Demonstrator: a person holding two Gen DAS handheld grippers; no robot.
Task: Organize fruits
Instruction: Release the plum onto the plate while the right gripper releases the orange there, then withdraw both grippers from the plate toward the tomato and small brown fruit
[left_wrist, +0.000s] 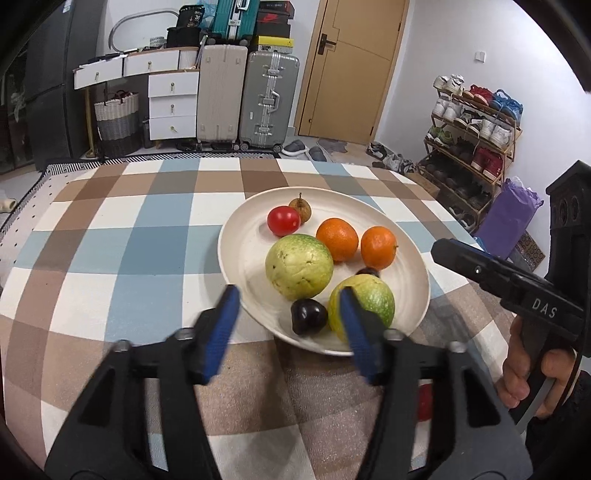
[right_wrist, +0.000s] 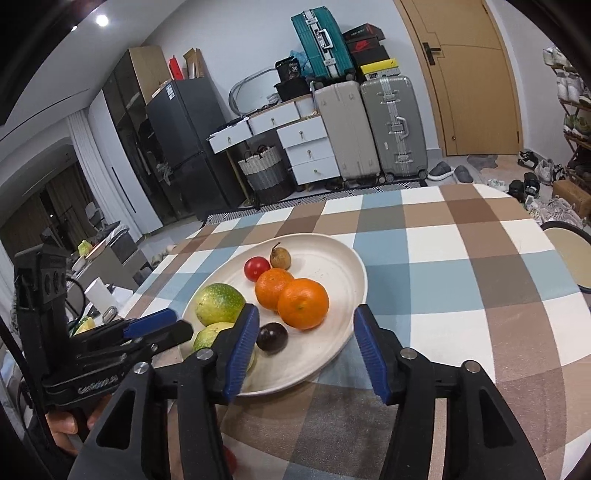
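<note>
Now, quick look:
Plate: white plate (left_wrist: 236, 254) sits on checked cloth (left_wrist: 122, 236), w/ all fruit on it.
Fruit: 2 oranges (right_wrist: 303, 302) touch; red tomato (left_wrist: 283, 220) & small brown pear (left_wrist: 301, 209) at far side; 2 green fruits (left_wrist: 299, 266); dark plum (left_wrist: 308, 316) near front rim.
Left gripper (left_wrist: 290, 325): wide open, holds nothing, over front of plate.
Right gripper (right_wrist: 308, 350): wide open, holds nothing, near plum.
</note>
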